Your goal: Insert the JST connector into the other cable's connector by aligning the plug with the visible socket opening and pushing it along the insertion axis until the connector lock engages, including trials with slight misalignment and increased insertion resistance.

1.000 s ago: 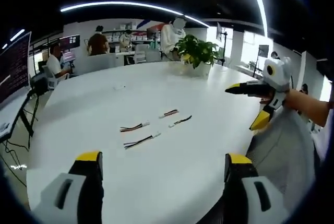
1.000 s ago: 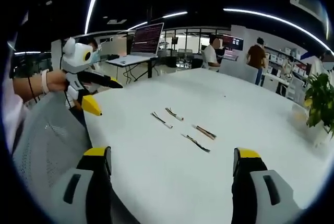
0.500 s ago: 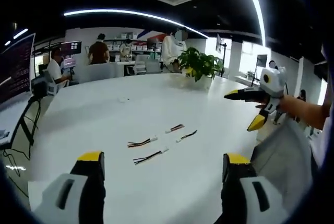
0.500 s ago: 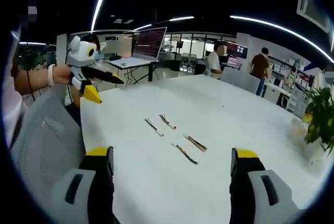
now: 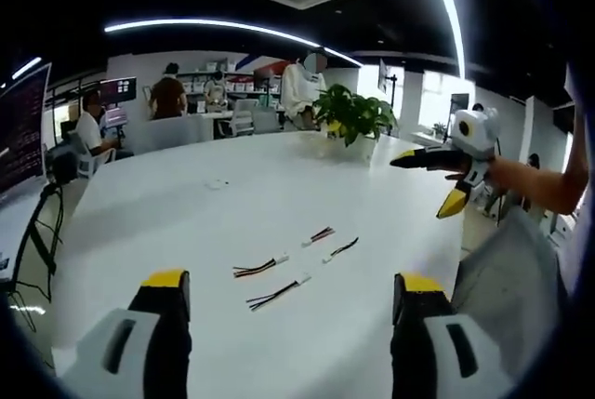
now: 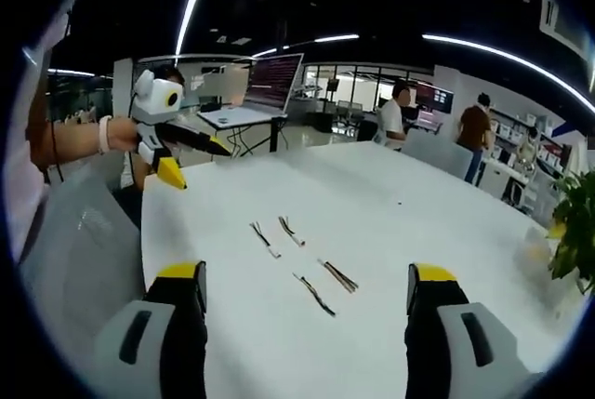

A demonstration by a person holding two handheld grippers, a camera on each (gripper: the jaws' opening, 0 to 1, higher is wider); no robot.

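Note:
Several short JST cables lie loose in the middle of the white table (image 5: 139, 204). Two with white connector ends (image 5: 258, 269) (image 5: 276, 295) are nearer, and two more (image 5: 321, 233) (image 5: 339, 250) lie just behind. In the right gripper view the same cables (image 6: 263, 238) (image 6: 290, 230) (image 6: 314, 294) (image 6: 339, 275) lie apart from each other. My left gripper (image 5: 290, 280) is open above the table's near edge, holding nothing. My right gripper (image 6: 303, 272) is open too, with nothing in it. Each one also appears in the other's view, held in the air with jaws apart: the right gripper (image 5: 423, 183) and the left gripper (image 6: 198, 165).
A potted plant (image 5: 351, 113) stands at the table's far side. A grey mesh chair back (image 6: 74, 241) is by the table edge near the person's arm (image 6: 65, 143). An open laptop (image 6: 265, 87) sits on another desk, and people work in the background.
Both views have shifted a little as the hands moved, and each gripper sits slightly higher in the other's view. The cables lie where they were. Both grippers stay open.

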